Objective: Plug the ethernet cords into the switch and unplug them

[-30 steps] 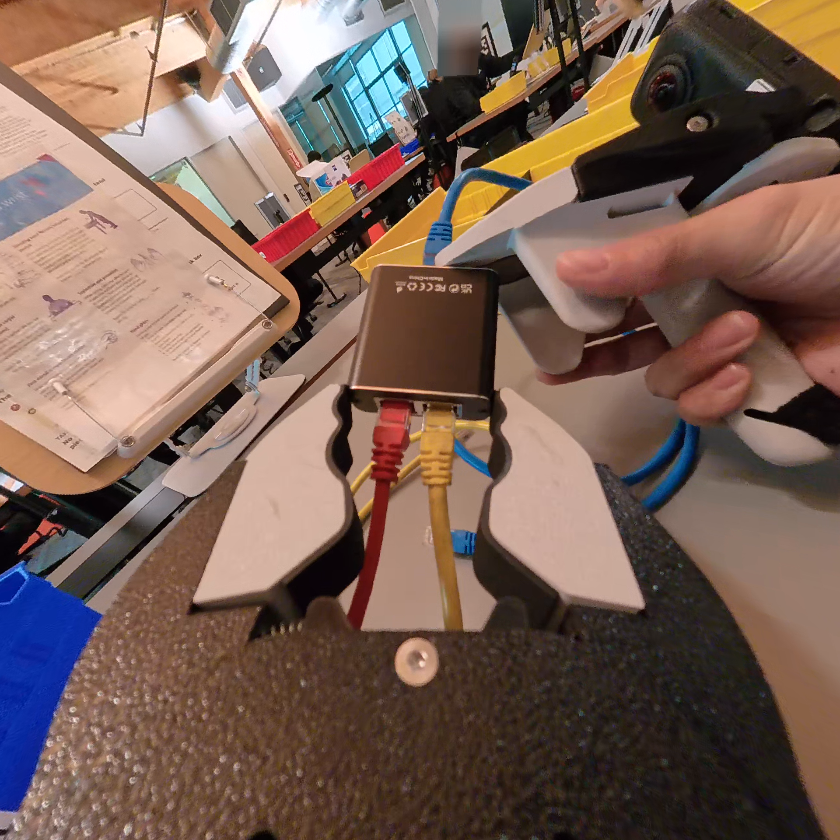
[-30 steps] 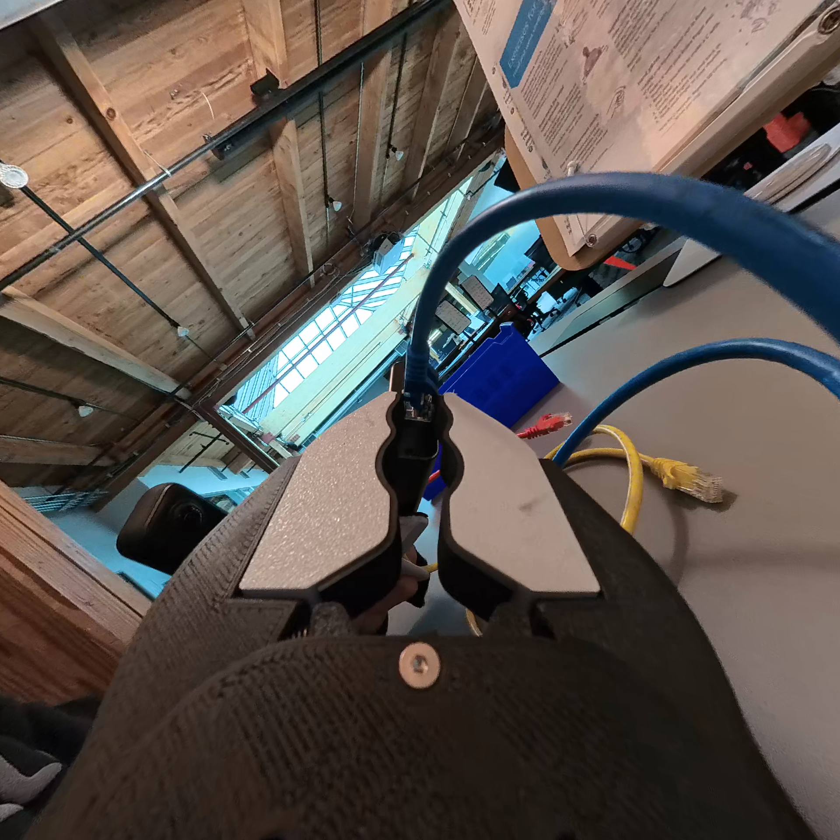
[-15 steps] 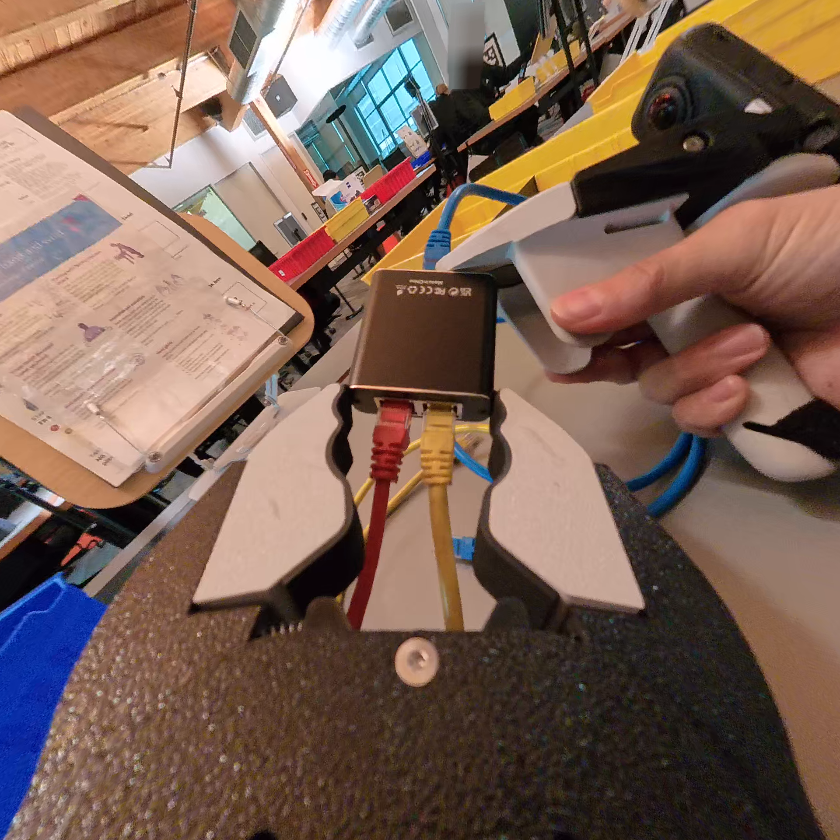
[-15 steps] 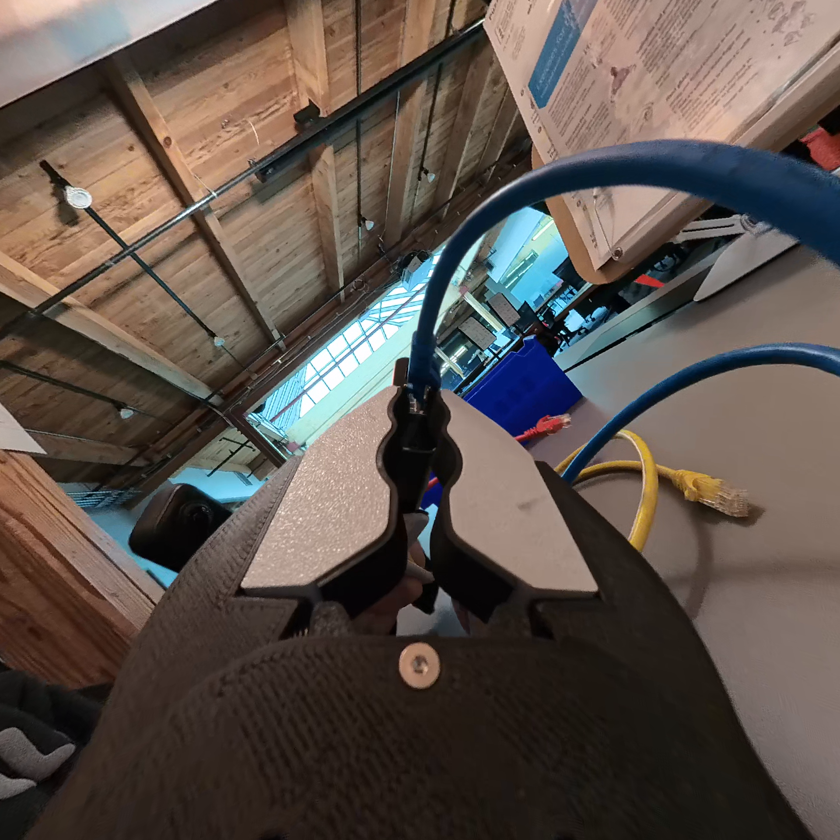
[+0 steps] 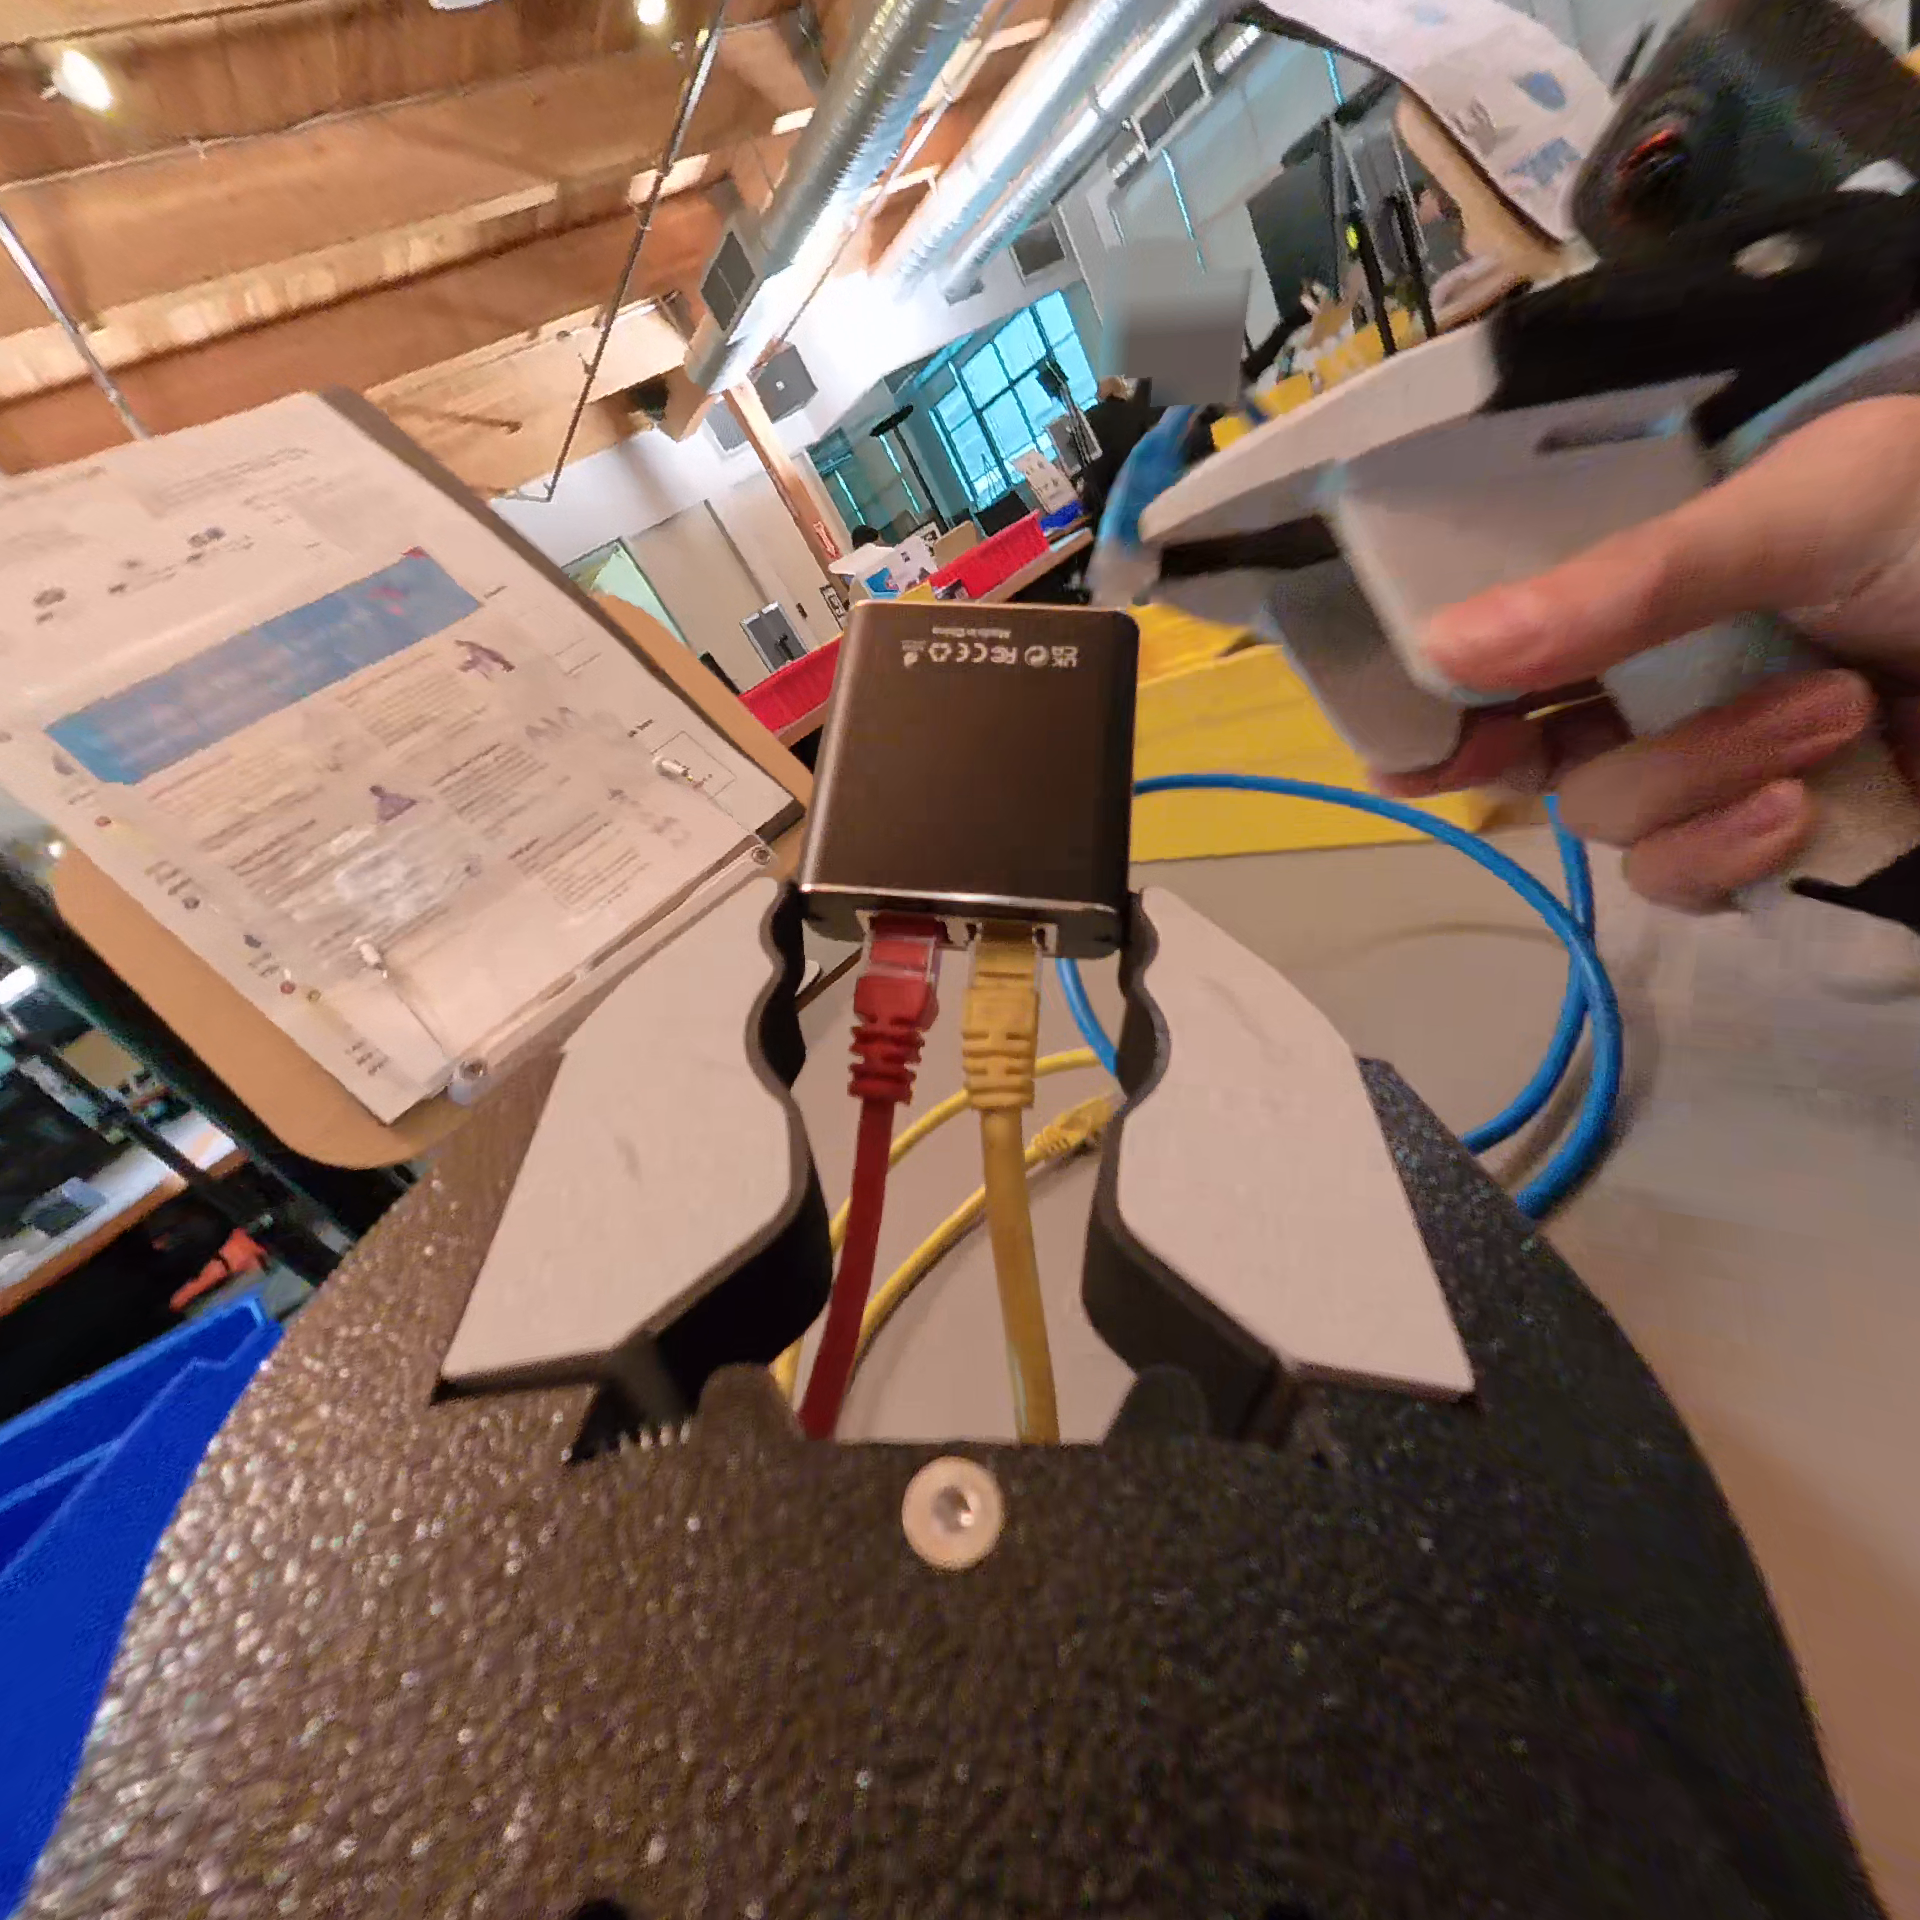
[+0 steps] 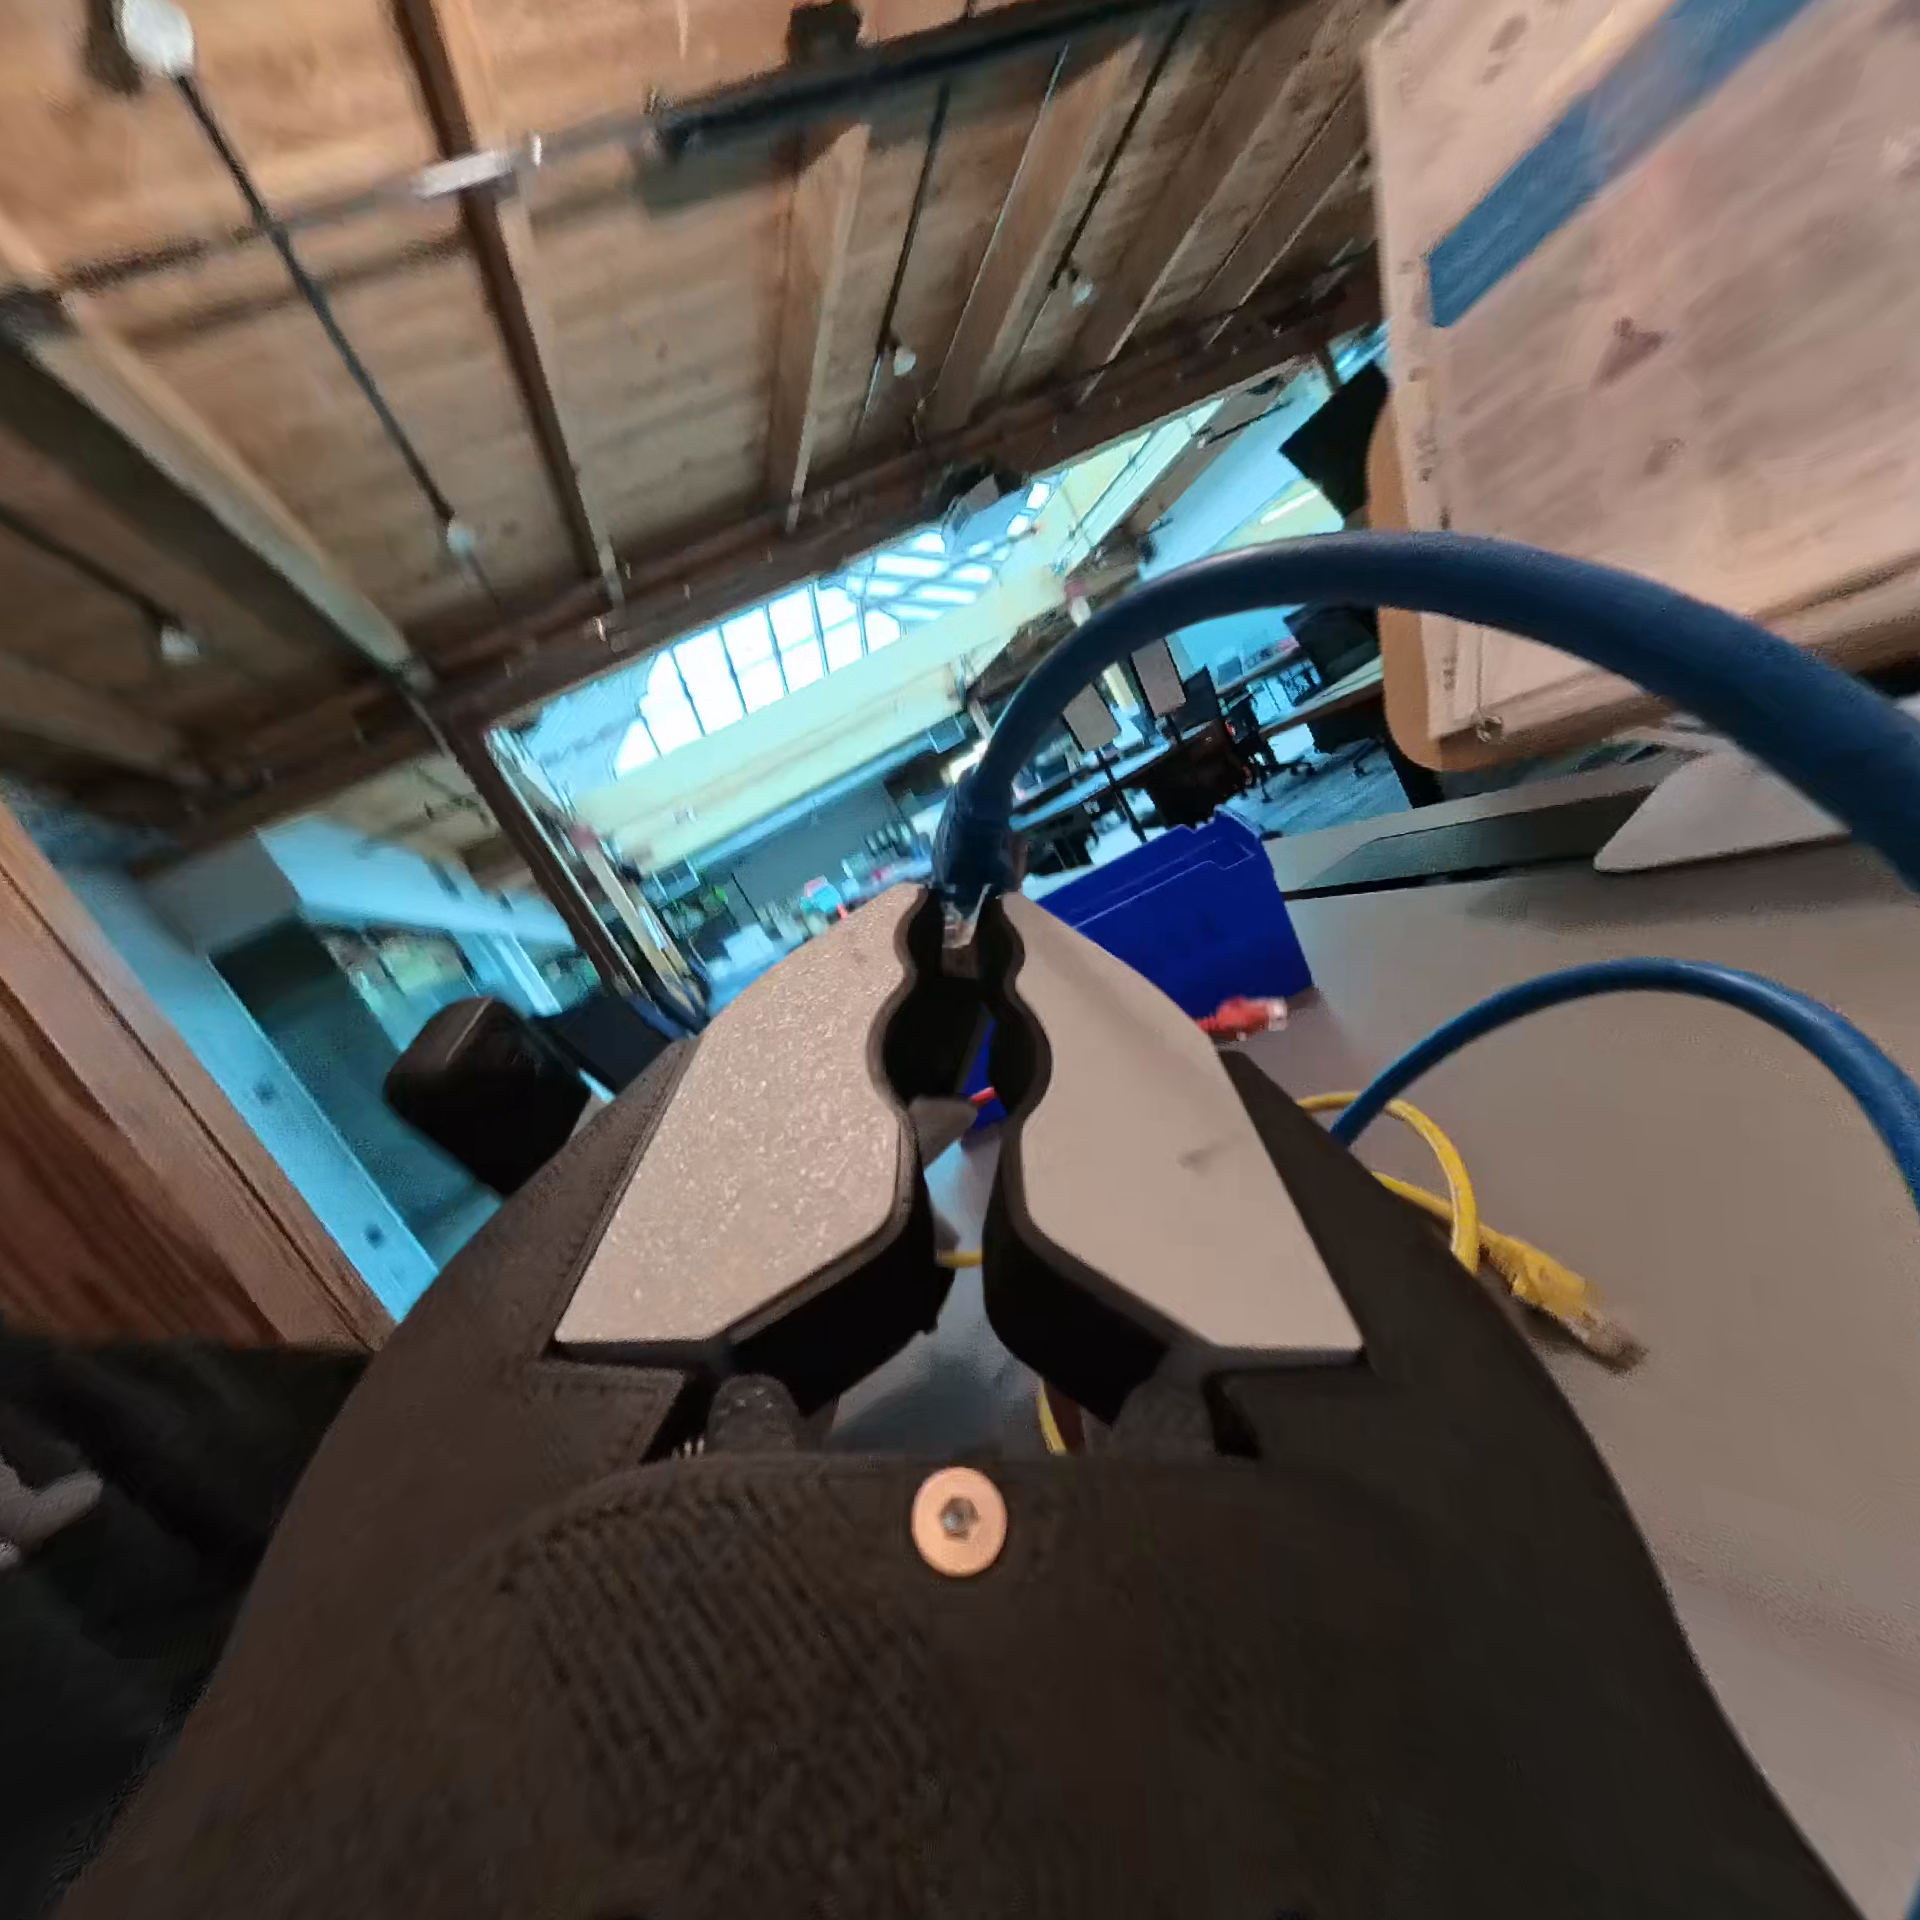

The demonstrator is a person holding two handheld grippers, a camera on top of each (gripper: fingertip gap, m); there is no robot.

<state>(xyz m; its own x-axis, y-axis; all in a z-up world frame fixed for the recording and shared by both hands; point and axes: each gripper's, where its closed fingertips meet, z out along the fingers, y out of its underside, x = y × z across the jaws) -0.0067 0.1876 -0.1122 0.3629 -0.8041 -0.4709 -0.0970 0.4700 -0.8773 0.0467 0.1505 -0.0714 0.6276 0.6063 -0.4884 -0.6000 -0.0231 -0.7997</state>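
Between left claw (image 5: 961, 914) tips: switch (image 5: 971, 769), two cords plugged.

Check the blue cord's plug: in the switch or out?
Out. The blue cord's plug sits pinched between the right gripper fingertips, clear of the switch, which holds only red and yellow plugs.

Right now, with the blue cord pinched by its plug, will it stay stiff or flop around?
Probably springy rather than limp: the blue cord arches up from the right gripper without kinking. Its trailing loops lie on the table, so they will likely drag.

Workshop — parts bins (image 5: 1226, 717), timber ceiling (image 6: 623, 312)
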